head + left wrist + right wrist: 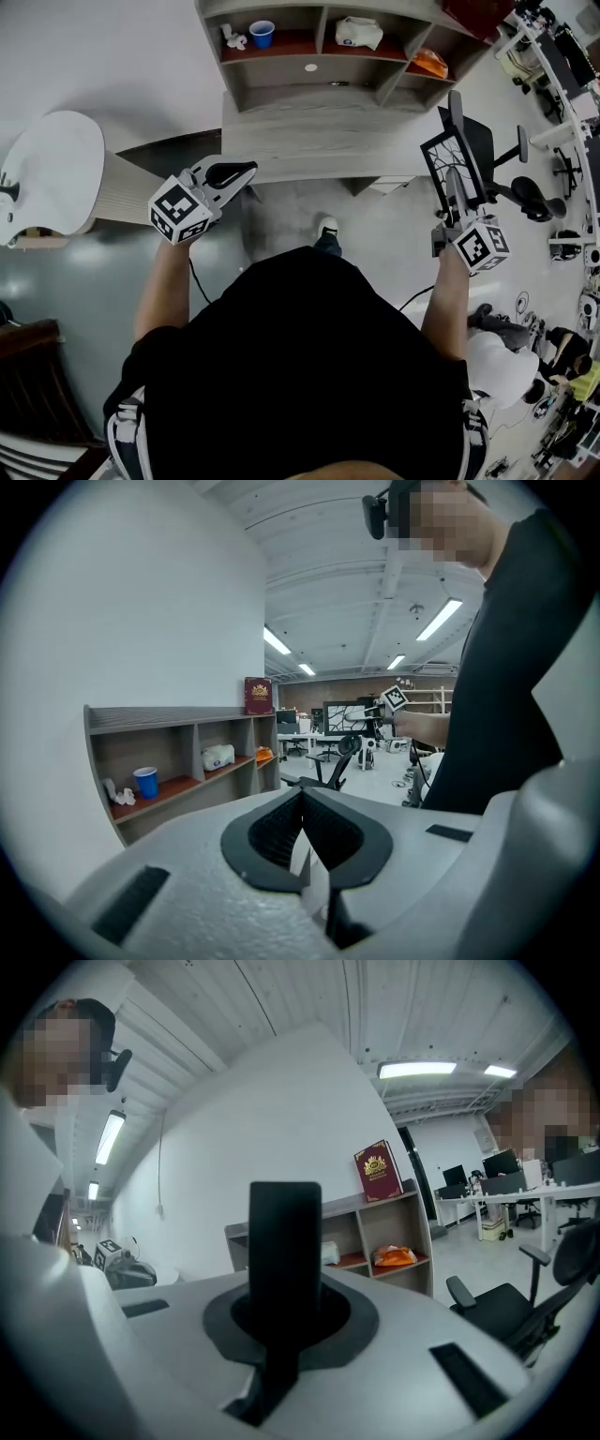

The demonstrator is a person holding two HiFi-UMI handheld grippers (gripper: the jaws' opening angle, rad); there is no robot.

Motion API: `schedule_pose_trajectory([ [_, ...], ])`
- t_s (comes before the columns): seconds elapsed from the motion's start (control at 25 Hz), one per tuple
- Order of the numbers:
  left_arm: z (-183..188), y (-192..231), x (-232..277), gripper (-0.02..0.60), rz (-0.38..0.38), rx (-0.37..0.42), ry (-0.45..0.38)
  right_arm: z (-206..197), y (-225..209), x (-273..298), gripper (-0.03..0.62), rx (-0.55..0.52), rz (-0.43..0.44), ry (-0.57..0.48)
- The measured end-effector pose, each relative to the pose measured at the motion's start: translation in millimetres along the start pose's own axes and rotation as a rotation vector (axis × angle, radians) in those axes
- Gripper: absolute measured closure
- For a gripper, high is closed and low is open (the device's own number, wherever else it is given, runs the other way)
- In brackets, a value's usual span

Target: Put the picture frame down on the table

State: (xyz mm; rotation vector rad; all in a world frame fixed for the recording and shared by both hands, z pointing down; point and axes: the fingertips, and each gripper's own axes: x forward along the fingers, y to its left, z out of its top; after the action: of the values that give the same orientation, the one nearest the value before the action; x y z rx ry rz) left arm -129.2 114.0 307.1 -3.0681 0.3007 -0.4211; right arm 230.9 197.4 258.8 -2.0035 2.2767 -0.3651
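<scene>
The picture frame (450, 164) is black with a white branching pattern. It stands upright in my right gripper (454, 208), which is shut on its lower edge, in the air to the right of the grey table (309, 141). From the right gripper view the picture frame (284, 1232) shows edge-on as a black slab rising from between the jaws of my right gripper (286, 1309). The left gripper view shows the picture frame (349, 712) far off. My left gripper (234, 174) hangs at the table's near left corner, shut and empty; its pads (281, 832) meet at the tips.
A grey shelf unit (319, 70) behind the table holds a blue cup (262, 34), white items and an orange bag (430, 63). A white round table (56, 169) stands at the left. A black office chair (487, 150) is at the right, just behind the frame.
</scene>
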Motion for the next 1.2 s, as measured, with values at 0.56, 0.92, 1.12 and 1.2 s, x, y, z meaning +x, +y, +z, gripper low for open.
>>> schedule_pose_trajectory([
  [0.56, 2, 42, 67, 0.565, 0.012, -0.046, 0.036, 4, -42, 91, 0.577, -0.018, 0.095, 0.070],
  [0.92, -1, 44, 87, 0.565, -0.018, -0.064, 0.050, 3, -51, 98, 0.577, -0.037, 0.095, 0.073],
  [1.12, -4, 50, 99, 0.565, -0.032, -0.070, 0.054, 0, -59, 106, 0.577, -0.010, 0.092, 0.073],
  [1.2, -4, 57, 105, 0.565, -0.035, -0.070, 0.056, 0, -64, 114, 0.577, -0.008, 0.093, 0.075],
])
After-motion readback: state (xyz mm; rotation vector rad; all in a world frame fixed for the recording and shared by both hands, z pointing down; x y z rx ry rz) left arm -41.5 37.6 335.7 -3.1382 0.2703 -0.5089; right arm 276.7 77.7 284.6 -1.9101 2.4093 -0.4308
